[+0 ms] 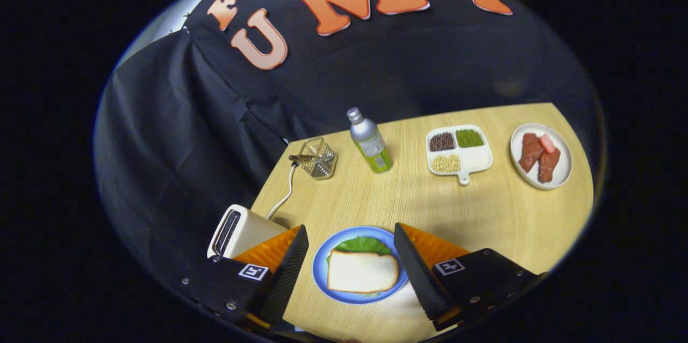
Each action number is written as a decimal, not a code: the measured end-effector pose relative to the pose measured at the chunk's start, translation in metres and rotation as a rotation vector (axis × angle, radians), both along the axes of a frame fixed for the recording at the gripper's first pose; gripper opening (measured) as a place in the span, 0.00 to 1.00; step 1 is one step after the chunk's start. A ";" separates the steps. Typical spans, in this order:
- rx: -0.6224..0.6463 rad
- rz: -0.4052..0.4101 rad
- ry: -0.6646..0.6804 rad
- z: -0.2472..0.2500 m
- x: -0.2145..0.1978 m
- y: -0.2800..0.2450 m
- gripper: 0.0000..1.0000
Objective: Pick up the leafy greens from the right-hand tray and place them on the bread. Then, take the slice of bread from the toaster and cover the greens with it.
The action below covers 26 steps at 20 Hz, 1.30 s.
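Since bread slice (363,271) already covers greens (361,244) on blue plate (322,273), your tongs (352,257) hover spread, empty, straddling plate.

Wooden table (484,214) carries: toaster (236,231), wire basket (319,158), bottle (370,141), divided tray (459,150), white plate (542,155), blue plate (321,265).

One gripper (352,257), two fingers, spread apart with nothing between the pads. One blue plate (321,270) carrying one visible bread slice (361,271) and one green leaf (361,244). One toaster (239,230). One wire basket (318,158). One bottle (370,142). One divided tray (475,159), three filled sections. One white plate (561,168) with two brown strips and one pink piece.
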<state>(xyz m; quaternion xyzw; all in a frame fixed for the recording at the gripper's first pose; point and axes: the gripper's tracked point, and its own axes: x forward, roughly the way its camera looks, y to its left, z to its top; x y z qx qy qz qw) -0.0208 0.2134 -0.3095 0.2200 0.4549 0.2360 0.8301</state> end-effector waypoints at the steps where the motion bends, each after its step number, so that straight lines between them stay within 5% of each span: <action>1: -0.013 -0.008 -0.047 0.015 0.005 -0.007 0.96; 13: -0.121 -0.220 -0.509 0.187 0.056 -0.099 0.98; 26: -0.354 -0.406 -0.805 0.289 0.041 -0.179 0.98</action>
